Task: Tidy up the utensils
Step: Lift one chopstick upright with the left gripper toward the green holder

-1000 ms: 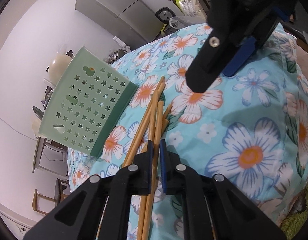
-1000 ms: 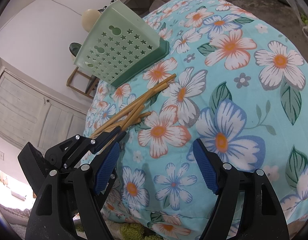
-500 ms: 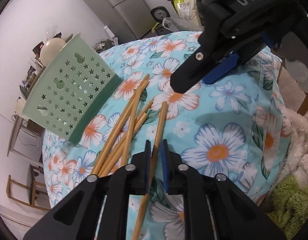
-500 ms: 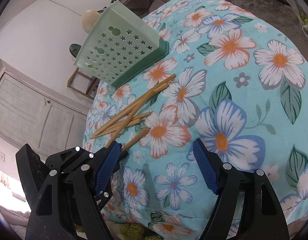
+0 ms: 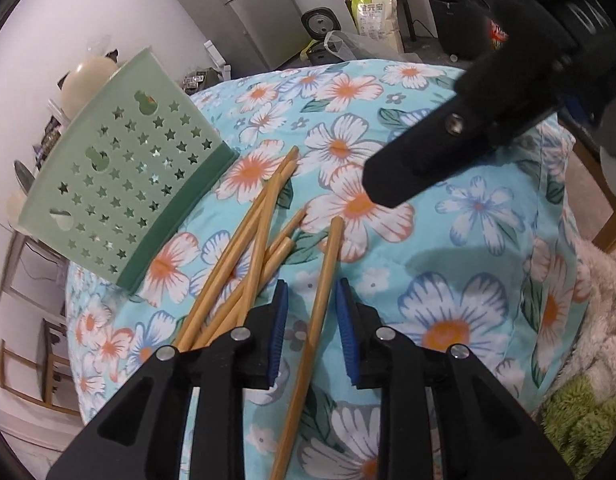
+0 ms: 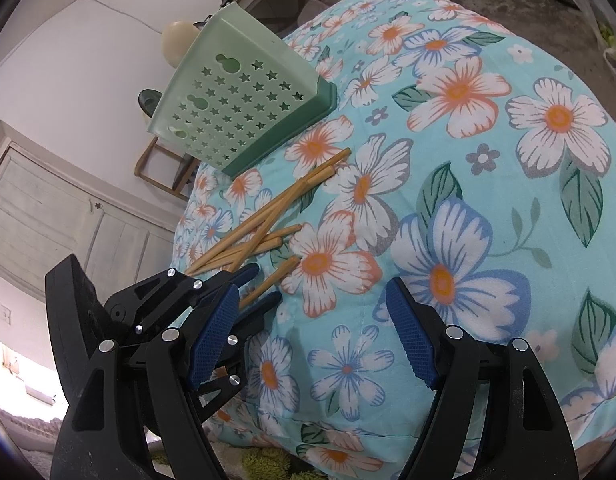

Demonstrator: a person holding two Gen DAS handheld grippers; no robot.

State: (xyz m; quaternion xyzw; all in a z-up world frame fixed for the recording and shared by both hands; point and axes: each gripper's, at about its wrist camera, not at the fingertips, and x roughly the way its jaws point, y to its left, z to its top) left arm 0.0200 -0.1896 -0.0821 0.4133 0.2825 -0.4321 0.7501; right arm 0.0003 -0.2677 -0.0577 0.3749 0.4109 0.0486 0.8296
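Note:
Several wooden chopsticks [image 5: 244, 248] lie in a loose pile on the floral cloth [image 5: 468, 260], in front of a green star-holed basket [image 5: 120, 184] that is tipped on its side. One chopstick [image 5: 320, 300] lies apart, to the right of the pile. It runs between the blue pads of my left gripper [image 5: 312, 332], whose jaws are opening, with a gap on each side of it. In the right wrist view my right gripper [image 6: 314, 320] stands open over the cloth [image 6: 468, 160] with nothing between its pads. The left gripper [image 6: 258, 286], pile [image 6: 268, 216] and basket [image 6: 244, 108] are to its left.
A black finger [image 5: 420, 164] of the right gripper hangs over the cloth at the upper right. Beyond the cloth are a grey fridge [image 5: 244, 12], a round cooker [image 5: 320, 24] and a food bag [image 5: 372, 12]. A green rug [image 5: 580, 420] lies below. A wooden chair [image 6: 160, 172] stands behind the basket.
My left gripper was shut on one chopstick in the pile. It drew that chopstick out to the right of the pile, rolled, and its jaws have parted. The right gripper stayed still.

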